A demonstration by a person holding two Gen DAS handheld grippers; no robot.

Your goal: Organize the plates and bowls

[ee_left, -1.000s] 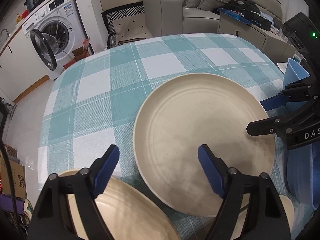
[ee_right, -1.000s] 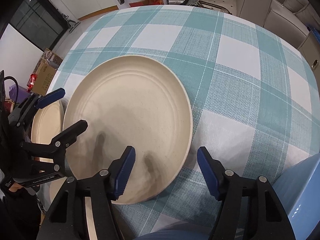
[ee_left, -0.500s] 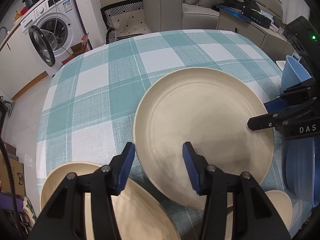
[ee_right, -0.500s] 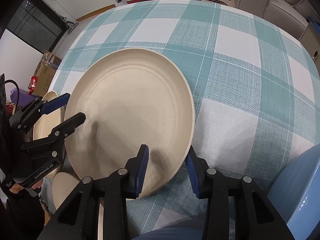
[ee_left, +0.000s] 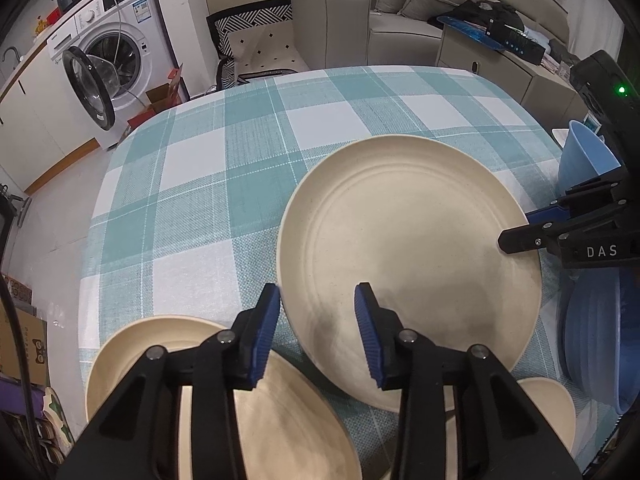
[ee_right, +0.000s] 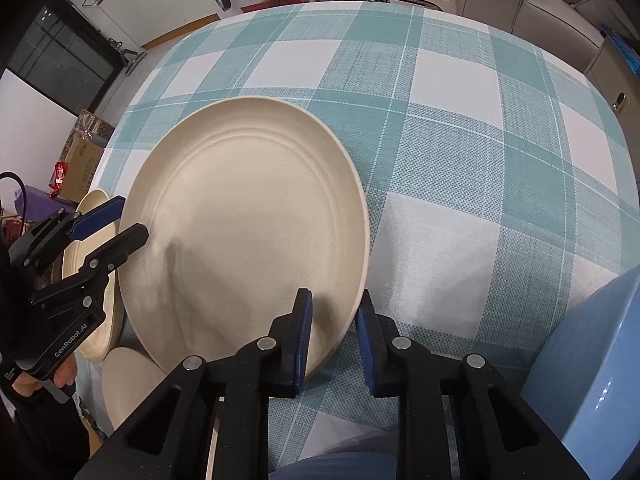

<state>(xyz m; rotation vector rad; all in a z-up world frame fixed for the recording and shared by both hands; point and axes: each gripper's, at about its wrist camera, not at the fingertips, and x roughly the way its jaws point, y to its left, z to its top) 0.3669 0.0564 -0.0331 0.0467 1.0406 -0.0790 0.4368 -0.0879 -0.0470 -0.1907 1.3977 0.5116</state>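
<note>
A large cream plate [ee_left: 408,256] [ee_right: 248,216] lies on the teal checked tablecloth [ee_left: 240,184]. My right gripper [ee_right: 334,336] is shut on the plate's near right rim, one pad inside and one outside; in the left wrist view it [ee_left: 524,226] shows at the plate's right edge. My left gripper [ee_left: 318,320] [ee_right: 132,218] straddles the plate's left rim. Its jaws are closing, with the rim between them and a gap still showing on the inner side.
A second cream plate [ee_left: 160,360] [ee_right: 94,332] lies near left, and a small cream dish [ee_left: 548,400] [ee_right: 128,384] near the front edge. Blue plates [ee_left: 592,344] and a blue bowl [ee_left: 584,156] stand at the right. A hand [ee_right: 64,376] holds the left gripper.
Both grippers' jaws have narrowed from wide open around the big plate's rim. The right pair has closed onto the rim; the left pair has come much closer together.
</note>
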